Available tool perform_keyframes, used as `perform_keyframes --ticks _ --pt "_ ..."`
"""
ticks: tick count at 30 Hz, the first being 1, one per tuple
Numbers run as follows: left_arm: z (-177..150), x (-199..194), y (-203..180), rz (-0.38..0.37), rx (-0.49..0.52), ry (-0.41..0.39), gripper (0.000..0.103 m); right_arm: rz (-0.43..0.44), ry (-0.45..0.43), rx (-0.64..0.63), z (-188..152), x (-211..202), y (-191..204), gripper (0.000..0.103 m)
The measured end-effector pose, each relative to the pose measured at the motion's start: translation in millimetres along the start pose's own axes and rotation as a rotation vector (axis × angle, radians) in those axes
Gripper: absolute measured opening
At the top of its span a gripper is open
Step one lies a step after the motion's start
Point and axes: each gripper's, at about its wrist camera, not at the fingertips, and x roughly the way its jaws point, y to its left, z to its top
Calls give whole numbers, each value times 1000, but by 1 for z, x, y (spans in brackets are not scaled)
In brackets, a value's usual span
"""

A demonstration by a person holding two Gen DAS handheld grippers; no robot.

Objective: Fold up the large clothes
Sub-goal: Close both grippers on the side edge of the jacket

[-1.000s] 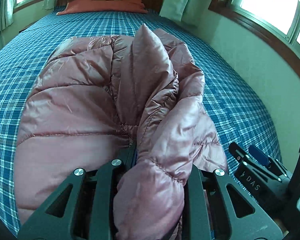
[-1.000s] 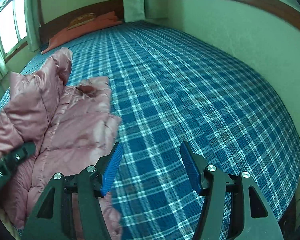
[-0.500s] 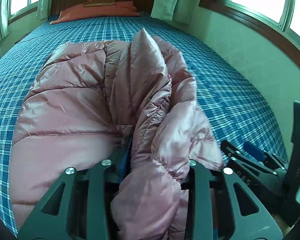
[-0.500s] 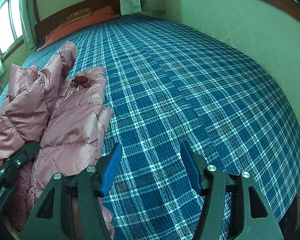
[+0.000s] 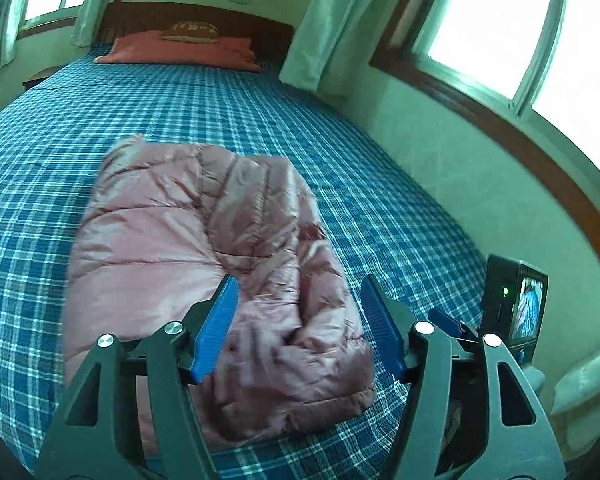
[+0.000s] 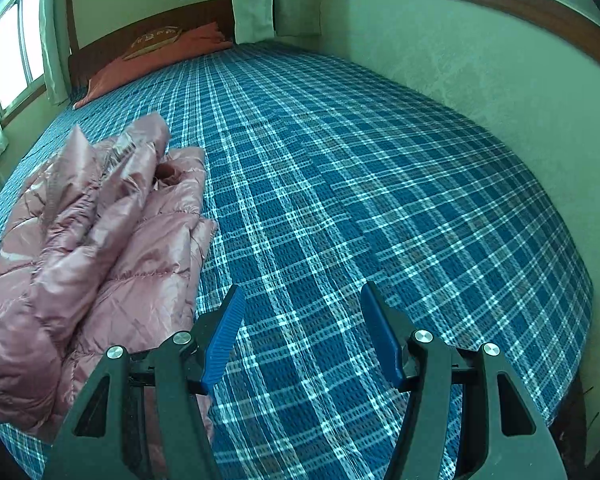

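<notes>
Pink puffer jacket [image 5: 204, 264] lies bunched on the plaid bed [image 5: 40, 152]; we see our left hand-held gripper [image 5: 296, 328] above it, jaws opening, nothing pinched. At three o'clock, our right hand-held gripper [image 6: 302, 332] hangs spread over bare bedspread.

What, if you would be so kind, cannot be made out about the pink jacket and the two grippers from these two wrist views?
- Pink jacket, left wrist view: the near hem is hidden behind the left gripper, whose jaws are opening; its near folds are motion-blurred.
- Pink jacket, right wrist view: its left part is cut off by the frame edge.
- Right gripper: in the left wrist view only its camera body shows.
</notes>
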Motion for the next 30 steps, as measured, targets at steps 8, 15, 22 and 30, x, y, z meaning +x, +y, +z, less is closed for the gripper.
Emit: perform_keyframes --ticks 8,15,22,30 --pt "7 -19 108 79 -260 -60 72 108 7 57 6 -12 8 60" --pt "8 1 183 65 -493 -28 72 225 5 78 27 -10 37 60" --pt "11 37 206 -47 -620 38 72 490 81 197 55 27 57 73" --pt "13 68 231 -92 -720 78 72 607 158 207 82 71 80 73"
